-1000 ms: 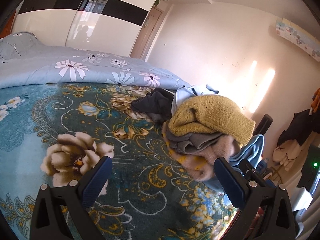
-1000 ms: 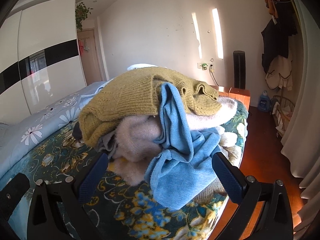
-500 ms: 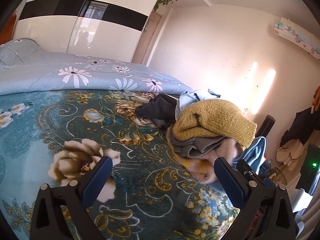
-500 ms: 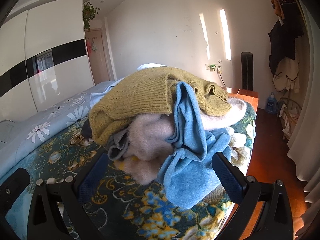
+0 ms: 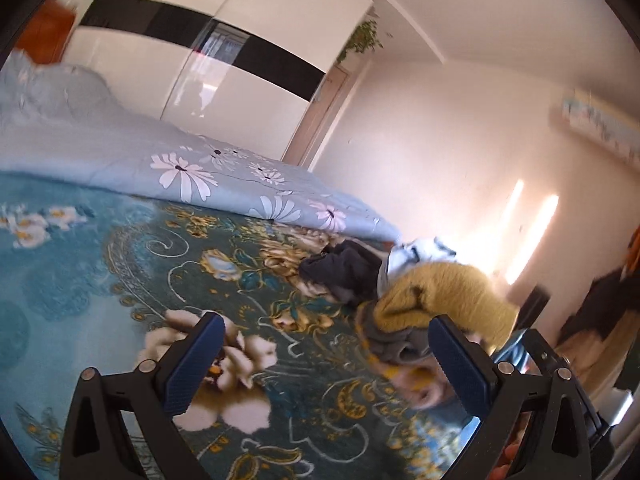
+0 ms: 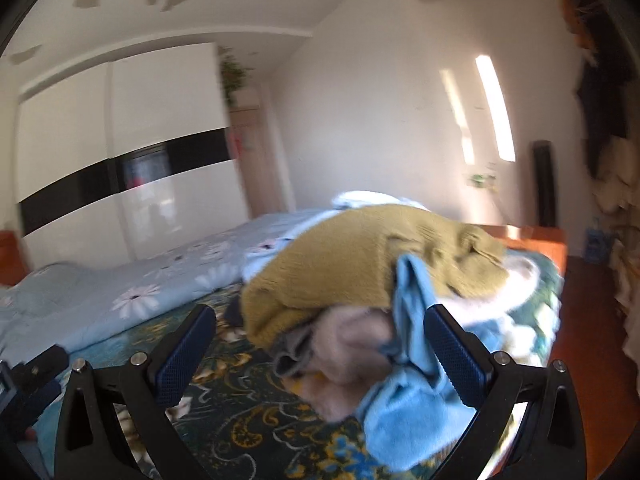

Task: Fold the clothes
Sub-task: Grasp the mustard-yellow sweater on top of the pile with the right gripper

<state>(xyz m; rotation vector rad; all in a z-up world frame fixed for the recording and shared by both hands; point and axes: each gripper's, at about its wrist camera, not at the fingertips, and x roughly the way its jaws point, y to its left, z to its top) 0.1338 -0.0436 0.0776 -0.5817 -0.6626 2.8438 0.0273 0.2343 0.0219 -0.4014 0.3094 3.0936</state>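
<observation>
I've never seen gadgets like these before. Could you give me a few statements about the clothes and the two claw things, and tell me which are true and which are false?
1. A mustard knit sweater lies on top of the clothes pile. True.
2. The right gripper is clamped on the blue garment. False: its jaws stand wide apart, holding nothing.
3. The left gripper is open. True.
4. The pile sits on the bare floor. False: it rests on a teal floral blanket on the bed.
5. A dark garment lies beside the pile. True.

Motion blur smears the clothes pile; lower garments lie hidden beneath the yellow sweater.
</observation>
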